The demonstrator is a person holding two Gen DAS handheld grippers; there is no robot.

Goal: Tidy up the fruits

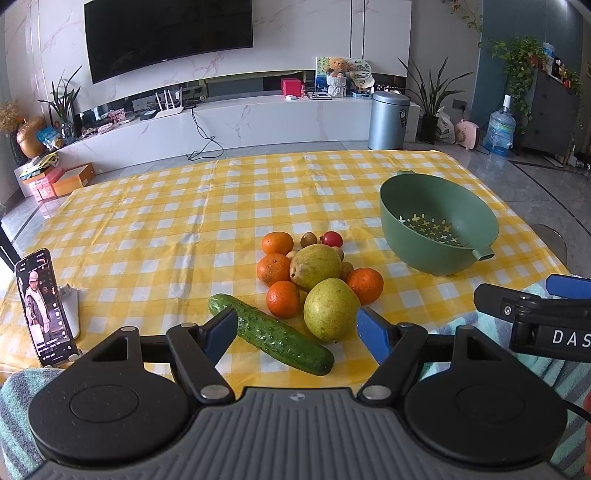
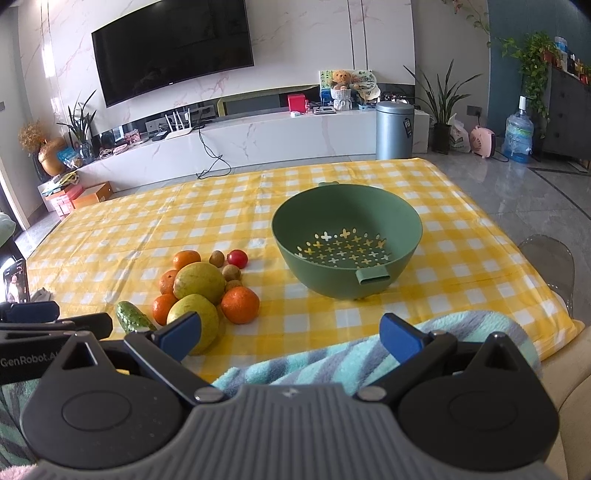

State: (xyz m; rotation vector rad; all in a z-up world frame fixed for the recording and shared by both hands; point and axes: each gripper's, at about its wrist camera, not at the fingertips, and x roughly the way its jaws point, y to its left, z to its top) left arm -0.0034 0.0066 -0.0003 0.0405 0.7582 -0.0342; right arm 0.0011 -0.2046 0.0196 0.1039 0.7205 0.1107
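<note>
Home living room: wall-mounted television (image 1: 168, 35), marble media console (image 1: 236, 118), probably houseplants (image 2: 441, 99).

The left gripper (image 1: 297, 334) has blue finger pads (image 1: 373, 334) on black linkage arms with silver pivot pins, two black round discs at 7 and 5 o'clock, and a grey ribbed housing with a small round emblem. The right gripper (image 2: 290, 334) is built alike, with blue pads (image 2: 400, 338). Seen from the other camera, its black side reads "DAS", and the left one's reads "GenRobot.AI"
</note>
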